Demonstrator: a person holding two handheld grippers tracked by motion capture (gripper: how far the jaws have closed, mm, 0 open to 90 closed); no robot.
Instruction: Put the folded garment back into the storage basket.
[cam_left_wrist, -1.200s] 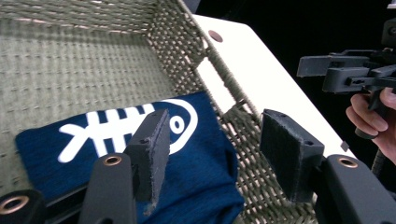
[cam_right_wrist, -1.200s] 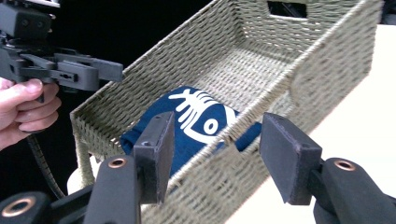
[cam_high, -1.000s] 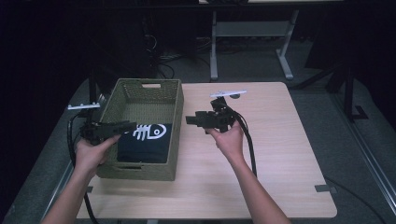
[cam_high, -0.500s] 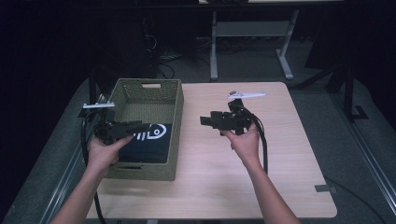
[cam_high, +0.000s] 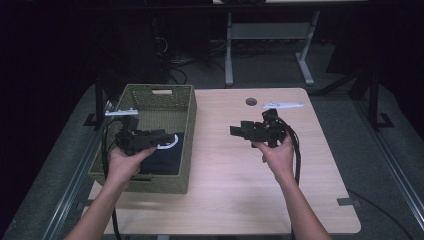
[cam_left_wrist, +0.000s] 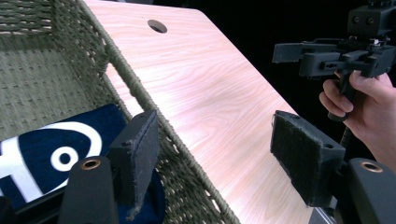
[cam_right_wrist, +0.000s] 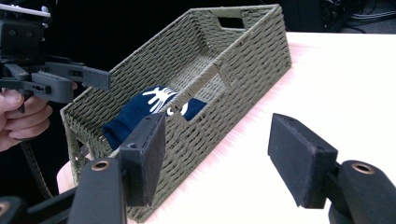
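Observation:
An olive woven basket (cam_high: 186, 145) stands on the left half of the wooden table (cam_high: 235, 190). A folded navy cloth with a white print (cam_high: 162, 159) lies in its near end. My left gripper (cam_high: 170, 136) hovers over that cloth, jaws pointing right. They have just been opening and stand open with nothing between them. In the left gripper view (cam_left_wrist: 219, 158) the basket's wall (cam_left_wrist: 126, 79) runs under the gap, the cloth (cam_left_wrist: 46, 149) at left. My right gripper (cam_high: 234, 131) hangs over the table's middle, pointing left at the basket (cam_right_wrist: 233, 56). It is open and empty (cam_right_wrist: 224, 154), its jaws also just opening.
A round cable hole (cam_high: 251, 101) is in the tabletop near the far edge. A grey desk frame (cam_high: 229, 55) and cables stand on the dark floor behind. Bare wood stretches right of and in front of the basket.
Both hands have shifted to the right. The right gripper has drawn away from the basket. Both pairs of jaws stand wider than before.

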